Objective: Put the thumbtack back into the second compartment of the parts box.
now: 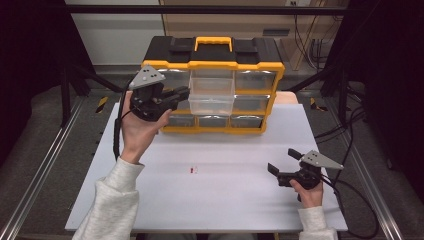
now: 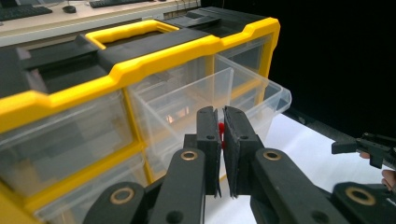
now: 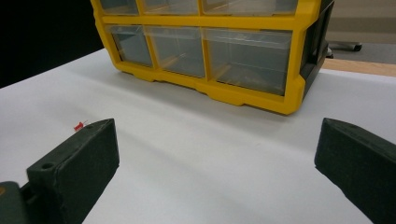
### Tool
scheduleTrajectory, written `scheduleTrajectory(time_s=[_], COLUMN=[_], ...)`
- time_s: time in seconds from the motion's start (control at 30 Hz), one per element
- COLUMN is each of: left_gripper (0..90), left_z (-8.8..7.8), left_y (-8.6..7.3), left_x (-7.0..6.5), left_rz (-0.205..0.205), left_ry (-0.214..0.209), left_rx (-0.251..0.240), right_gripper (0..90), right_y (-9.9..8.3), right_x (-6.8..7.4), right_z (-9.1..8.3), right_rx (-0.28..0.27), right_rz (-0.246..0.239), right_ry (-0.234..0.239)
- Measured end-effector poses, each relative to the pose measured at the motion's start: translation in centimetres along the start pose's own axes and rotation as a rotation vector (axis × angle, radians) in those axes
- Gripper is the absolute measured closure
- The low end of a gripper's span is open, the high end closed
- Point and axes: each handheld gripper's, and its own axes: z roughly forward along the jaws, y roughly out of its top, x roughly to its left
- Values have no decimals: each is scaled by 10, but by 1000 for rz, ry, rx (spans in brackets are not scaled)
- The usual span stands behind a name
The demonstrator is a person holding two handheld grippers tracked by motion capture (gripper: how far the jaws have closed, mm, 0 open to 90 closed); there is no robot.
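Pin pinched crosswise; left gripper faces drawer.

light: even, overhead; surroundings: dark; shadows: soft; glare: faint on clear drawers; focus: slightly soft

organizer frame: glossy yellow and black plastic
open drawer: clear, smooth plastic
table: matt white
red pin: plastic, probably

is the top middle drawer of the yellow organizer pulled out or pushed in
Pulled out. The clear drawer juts forward past the yellow frame, while the drawers beside it sit flush.
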Motion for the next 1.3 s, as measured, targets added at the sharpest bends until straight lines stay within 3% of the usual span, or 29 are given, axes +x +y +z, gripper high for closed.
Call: scheduleTrajectory(time_s=[0.37, 0.7, 0.8, 1.07, 1.3], left_gripper=[848, 847, 847, 841, 738], left_z=[33, 64, 69, 75, 62], left_y=[19, 9, 4, 1, 4], left_x=[-1, 13, 14, 13, 13], left_rz=[35, 18, 33, 47, 33], left_ry=[-3, 0, 2, 5, -6], left_rx=[31, 87, 107, 127, 56], right_gripper=[3, 3, 3, 3, 3], right_y=[0, 0, 0, 0, 0], right_x=[0, 0, 0, 0, 0], right_z=[0, 0, 0, 0, 0], right_rx=[1, -2, 0, 1, -2], right_rz=[2, 2, 1, 2, 3], right_ry=[2, 2, 2, 2, 3])
